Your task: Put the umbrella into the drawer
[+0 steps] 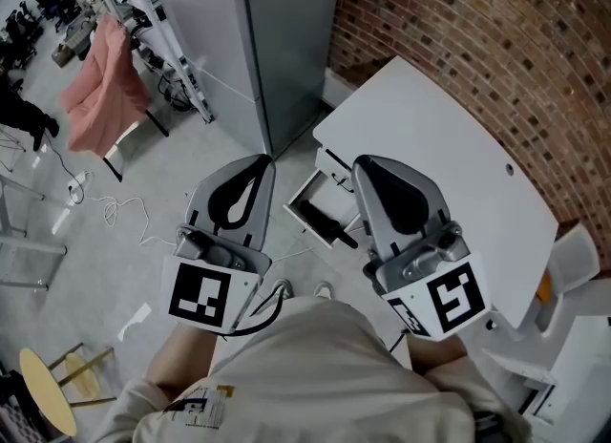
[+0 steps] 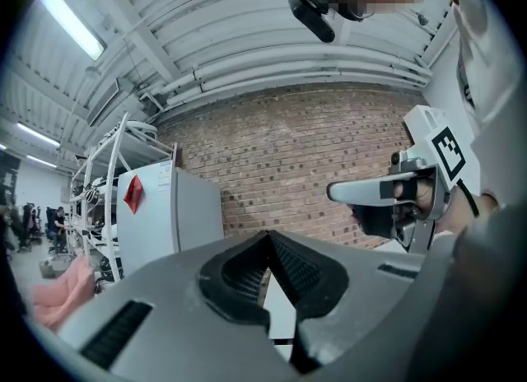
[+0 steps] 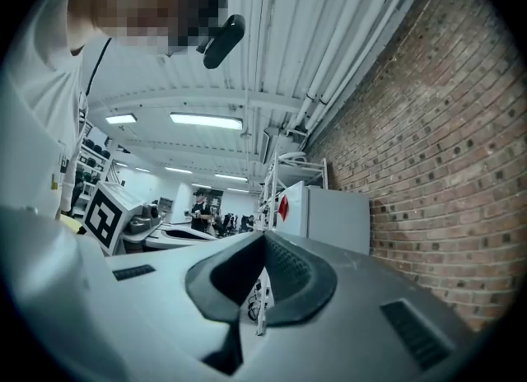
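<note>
The left claw (image 1: 263,160) is shut tight, with nothing in it. The right claw (image 1: 367,166) is shut tight too, and it is empty. A person holds both claws up in front, side by side and apart. Below and between them is the open drawer (image 1: 298,193) of the white surface (image 1: 430,155). A long black thing lies inside the drawer. It looks like the umbrella (image 1: 321,220). No claw touches it. A tall grey cabinet (image 1: 286,40) stands next to the surface. A brick wall (image 1: 477,31) is behind it.
</note>
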{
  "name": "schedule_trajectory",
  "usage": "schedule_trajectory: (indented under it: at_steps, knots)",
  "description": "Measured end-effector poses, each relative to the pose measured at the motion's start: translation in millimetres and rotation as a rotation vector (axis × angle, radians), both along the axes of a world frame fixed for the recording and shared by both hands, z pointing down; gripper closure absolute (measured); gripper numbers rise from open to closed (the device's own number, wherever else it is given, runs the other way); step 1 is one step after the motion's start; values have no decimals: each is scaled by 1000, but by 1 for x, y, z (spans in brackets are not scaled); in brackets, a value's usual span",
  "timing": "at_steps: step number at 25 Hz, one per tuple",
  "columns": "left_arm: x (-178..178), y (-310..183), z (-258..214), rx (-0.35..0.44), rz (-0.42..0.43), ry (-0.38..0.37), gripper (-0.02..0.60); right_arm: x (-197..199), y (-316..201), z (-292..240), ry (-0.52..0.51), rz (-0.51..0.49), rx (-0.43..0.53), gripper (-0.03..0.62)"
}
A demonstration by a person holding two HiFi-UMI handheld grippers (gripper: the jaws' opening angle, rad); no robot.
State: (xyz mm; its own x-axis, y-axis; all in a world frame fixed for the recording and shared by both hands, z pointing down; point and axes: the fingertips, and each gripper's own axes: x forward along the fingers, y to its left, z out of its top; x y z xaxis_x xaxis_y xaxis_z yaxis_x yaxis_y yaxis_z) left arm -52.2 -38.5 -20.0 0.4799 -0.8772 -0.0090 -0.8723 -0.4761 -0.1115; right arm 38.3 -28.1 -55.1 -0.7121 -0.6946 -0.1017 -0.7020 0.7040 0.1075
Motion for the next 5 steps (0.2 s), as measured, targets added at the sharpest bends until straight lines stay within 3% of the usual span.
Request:
schedule_trajectory:
  at_steps: [5]
  knots:
    - [2, 2, 3, -10, 11, -15, 574, 2, 5, 1, 21, 11, -1, 588]
